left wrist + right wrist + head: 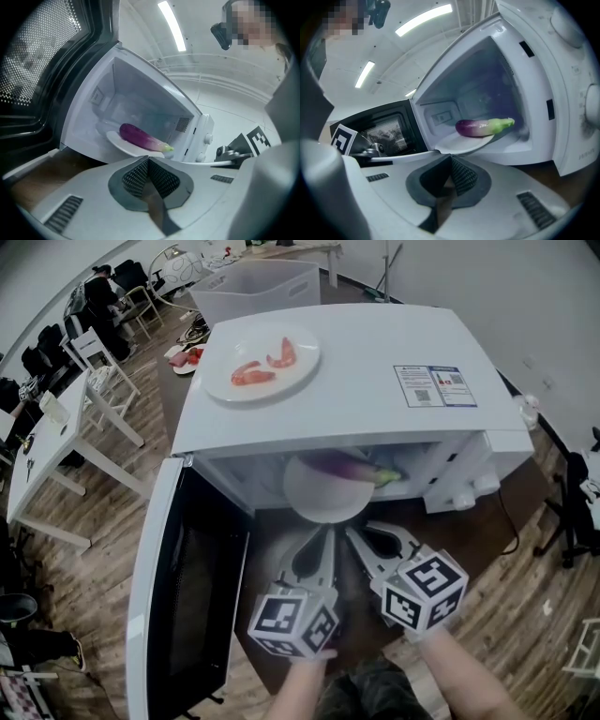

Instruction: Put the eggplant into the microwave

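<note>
Right before you, the big white microwave (pixel 375 362) stands with its dark-windowed door (pixel 187 596) swung wide to your left, so the cavity is free for loading. At its mouth sits a round white plate (pixel 323 495). The plate's front edge seems to poke past the sill, so it probably needs a push before the door can close. Across the plate lies the purple eggplant with a green tip (pixel 140 137), already inside the cavity. Both tools hang just before the opening: your left gripper (pixel 147 161) and right gripper (pixel 450 161) have their jaws pressed together on nothing.
</note>
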The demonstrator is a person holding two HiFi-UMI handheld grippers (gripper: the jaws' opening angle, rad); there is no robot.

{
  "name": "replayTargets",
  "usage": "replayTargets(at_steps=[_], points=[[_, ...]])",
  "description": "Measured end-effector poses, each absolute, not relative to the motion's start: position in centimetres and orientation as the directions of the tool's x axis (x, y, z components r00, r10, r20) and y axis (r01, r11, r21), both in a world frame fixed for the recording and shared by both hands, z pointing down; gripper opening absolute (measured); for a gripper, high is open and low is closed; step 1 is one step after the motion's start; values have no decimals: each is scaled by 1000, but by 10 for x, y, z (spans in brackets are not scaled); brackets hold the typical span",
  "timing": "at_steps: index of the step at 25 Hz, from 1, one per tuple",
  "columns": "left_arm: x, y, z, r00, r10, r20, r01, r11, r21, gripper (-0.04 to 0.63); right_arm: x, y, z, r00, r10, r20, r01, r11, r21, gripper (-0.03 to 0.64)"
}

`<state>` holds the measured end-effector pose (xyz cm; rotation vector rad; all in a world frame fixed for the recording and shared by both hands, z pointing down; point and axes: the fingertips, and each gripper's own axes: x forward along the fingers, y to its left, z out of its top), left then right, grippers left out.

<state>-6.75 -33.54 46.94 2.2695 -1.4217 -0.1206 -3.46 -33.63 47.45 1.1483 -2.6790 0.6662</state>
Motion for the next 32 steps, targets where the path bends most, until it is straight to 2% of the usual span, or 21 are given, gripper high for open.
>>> replayTargets(at_steps=[32], points=[[-83, -365, 477, 430, -885, 177, -816, -297, 497, 5, -45, -371, 475, -697, -653, 297, -713, 584, -388, 2]])
